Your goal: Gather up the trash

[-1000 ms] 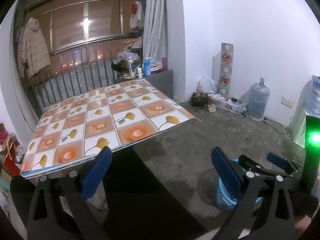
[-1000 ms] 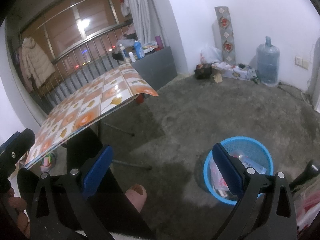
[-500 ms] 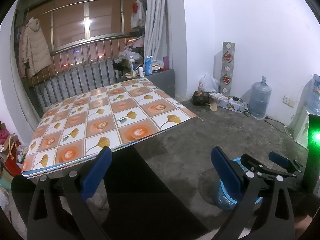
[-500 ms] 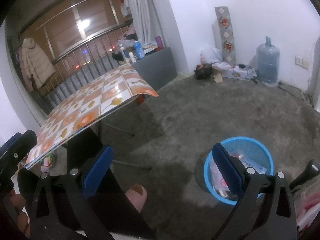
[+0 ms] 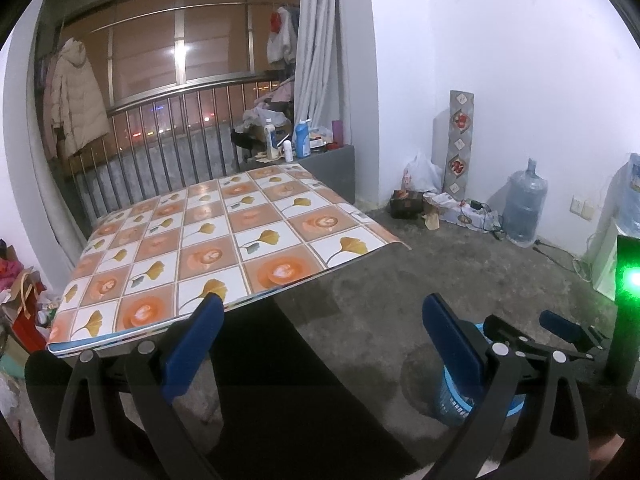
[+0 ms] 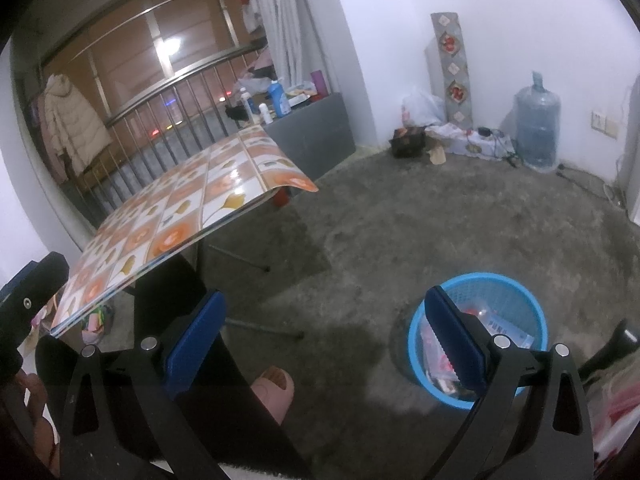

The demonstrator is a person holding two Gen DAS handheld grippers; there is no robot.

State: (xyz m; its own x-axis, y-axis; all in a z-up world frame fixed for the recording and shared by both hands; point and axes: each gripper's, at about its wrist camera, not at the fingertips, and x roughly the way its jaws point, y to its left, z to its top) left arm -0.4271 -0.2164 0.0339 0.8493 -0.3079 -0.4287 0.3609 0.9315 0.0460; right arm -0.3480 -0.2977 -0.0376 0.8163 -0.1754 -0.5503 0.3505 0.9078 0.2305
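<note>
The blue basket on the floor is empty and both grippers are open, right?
Not quite. The blue basket already holds trash, as the right wrist view shows. It does stand on the floor, and the left gripper and right gripper are both open.

Dim indoor light with a cool cast. A lamp glares in the window [image 5: 180, 54]. Fisheye bending and black corners frame both views.

Probably a lived-in home: tiled-pattern table [image 5: 224, 240], hanging coat [image 5: 76, 116], water jug [image 5: 524, 208], balcony railing [image 5: 180, 148].
</note>
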